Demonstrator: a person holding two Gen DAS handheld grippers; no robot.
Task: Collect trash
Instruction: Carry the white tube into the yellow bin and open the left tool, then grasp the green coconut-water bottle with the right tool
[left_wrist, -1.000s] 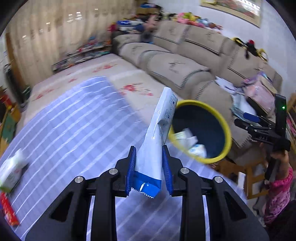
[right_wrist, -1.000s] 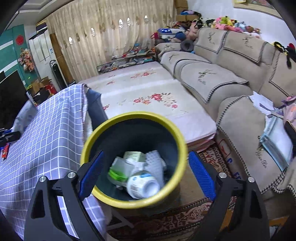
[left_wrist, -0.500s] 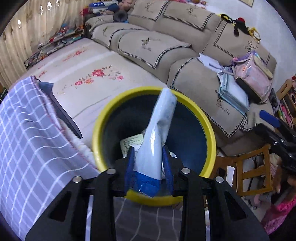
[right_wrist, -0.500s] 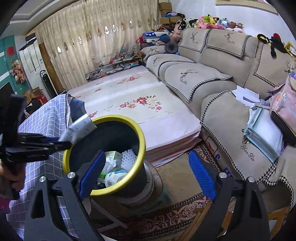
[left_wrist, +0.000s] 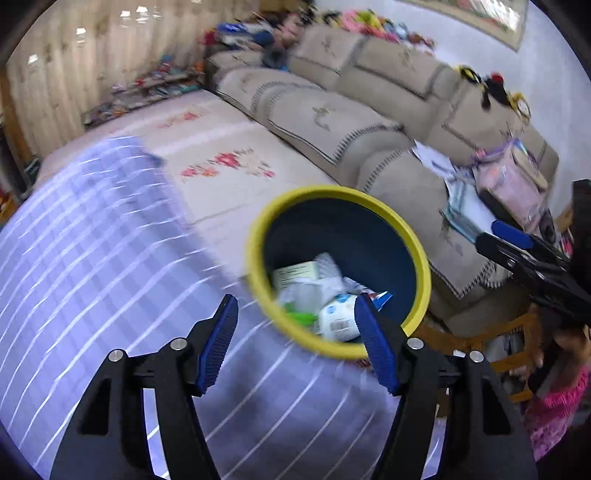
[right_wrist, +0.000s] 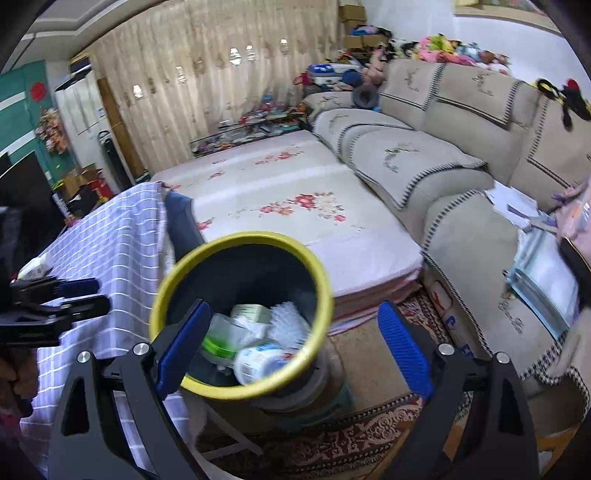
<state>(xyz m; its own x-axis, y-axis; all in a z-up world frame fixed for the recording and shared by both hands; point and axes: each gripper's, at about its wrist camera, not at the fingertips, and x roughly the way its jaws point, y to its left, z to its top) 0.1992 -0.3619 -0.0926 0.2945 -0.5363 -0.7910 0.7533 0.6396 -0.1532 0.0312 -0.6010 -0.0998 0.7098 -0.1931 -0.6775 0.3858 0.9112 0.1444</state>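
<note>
The trash bin (left_wrist: 332, 190), dark blue with a yellow rim, stands just off the table's edge and holds white wrappers and a white tub (left_wrist: 338, 321). My left gripper (left_wrist: 295, 301) hangs over the table edge beside the bin. Its jaws are opening and nothing is between them. In the right wrist view the same bin (right_wrist: 243, 236) sits low between the wide-spread fingers of my right gripper (right_wrist: 293, 306), which is open and holds nothing. The left gripper (right_wrist: 74, 291) shows there at the far left, over the cloth.
A lilac checked cloth (left_wrist: 92, 258) covers the table, and a white packet (right_wrist: 35, 267) lies on it far left. A floral mat (right_wrist: 295, 192) and a beige sofa (right_wrist: 424, 155) lie behind the bin. A wooden stool (left_wrist: 509, 350) and a person's pink sleeve (left_wrist: 554, 413) are at right.
The left gripper let go of the blue and white packet over the bin, its jaws spread, and it drew back toward the table. The right gripper shifted slightly, still open.
</note>
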